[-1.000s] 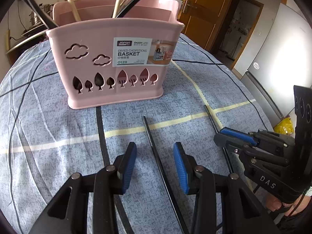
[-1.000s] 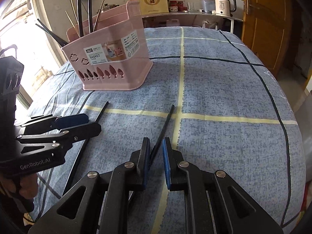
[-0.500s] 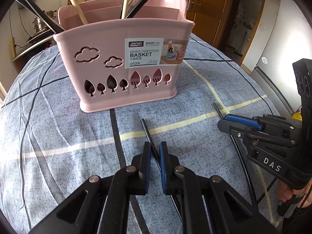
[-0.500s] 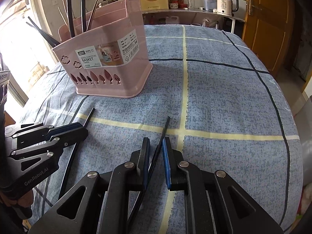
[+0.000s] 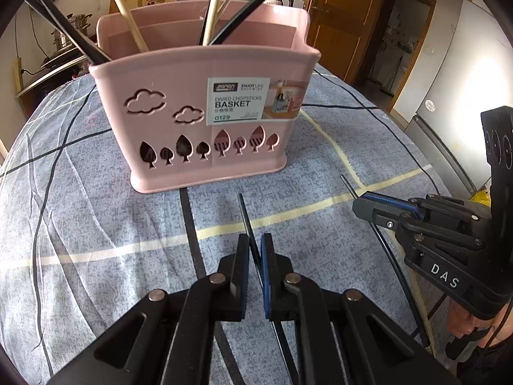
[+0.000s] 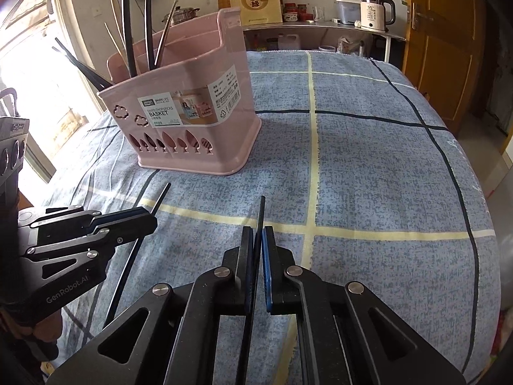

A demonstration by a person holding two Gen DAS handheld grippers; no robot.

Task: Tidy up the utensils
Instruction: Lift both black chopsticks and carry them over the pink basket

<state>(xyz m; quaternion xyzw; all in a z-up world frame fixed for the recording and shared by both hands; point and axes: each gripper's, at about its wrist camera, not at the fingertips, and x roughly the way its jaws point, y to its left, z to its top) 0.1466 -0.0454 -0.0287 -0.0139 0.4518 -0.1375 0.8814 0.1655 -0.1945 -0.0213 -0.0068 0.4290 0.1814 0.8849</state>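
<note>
A blue-grey checked cloth (image 5: 96, 224) with yellow and black lines covers the worktop, rounded at its edges. Toward the far side stands a pink divided chopstick basket (image 5: 198, 122) with cloud and tree cut-outs and a paper label; black, pale wooden and metal chopsticks lean out of its top.

Near the camera, the left gripper (image 5: 254, 253) has its blue-padded jaws closed on a black chopstick (image 5: 244, 215), whose tip points toward the basket and sits just clear of its base. The chopstick's tail runs back under the gripper over the cloth.

To the right, well apart from the basket, the right gripper (image 6: 257, 240) has its jaws clamped on a second black chopstick (image 6: 261, 211), tip reaching past the yellow line on the cloth. Its jaws are closing on that stick at this moment. In the left wrist view, the second chopstick's long shaft trails back toward the near edge, bending with the fisheye.

On the far counter sit a white electric kettle (image 6: 373, 12) and a brown paper bag (image 6: 256, 3).
</note>
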